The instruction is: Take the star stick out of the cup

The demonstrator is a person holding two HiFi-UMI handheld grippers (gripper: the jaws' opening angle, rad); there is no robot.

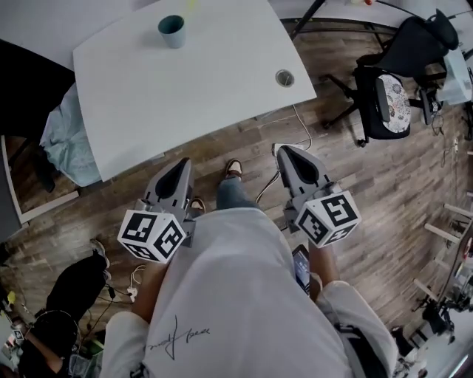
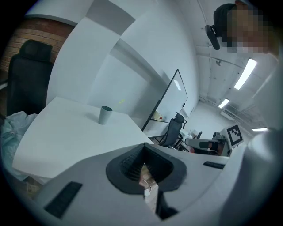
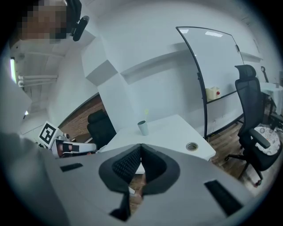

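A teal cup (image 1: 171, 31) stands near the far edge of the white table (image 1: 185, 96); a pale yellow star stick (image 1: 192, 6) rises from it, blurred. The left gripper view shows the cup (image 2: 105, 114) small and far off, and so does the right gripper view, cup (image 3: 142, 127) with a faint star (image 3: 146, 113) above it. My left gripper (image 1: 177, 166) and right gripper (image 1: 290, 153) hang over the wooden floor close to my body, short of the table's near edge. Both are shut with nothing between the jaws.
A cable grommet (image 1: 284, 77) sits near the table's right corner. A black office chair (image 1: 388, 96) stands to the right, and a light blue cloth (image 1: 63, 140) and dark chair lie left of the table. Cables and bags are on the floor at lower left. A whiteboard (image 3: 216, 66) stands beyond the table.
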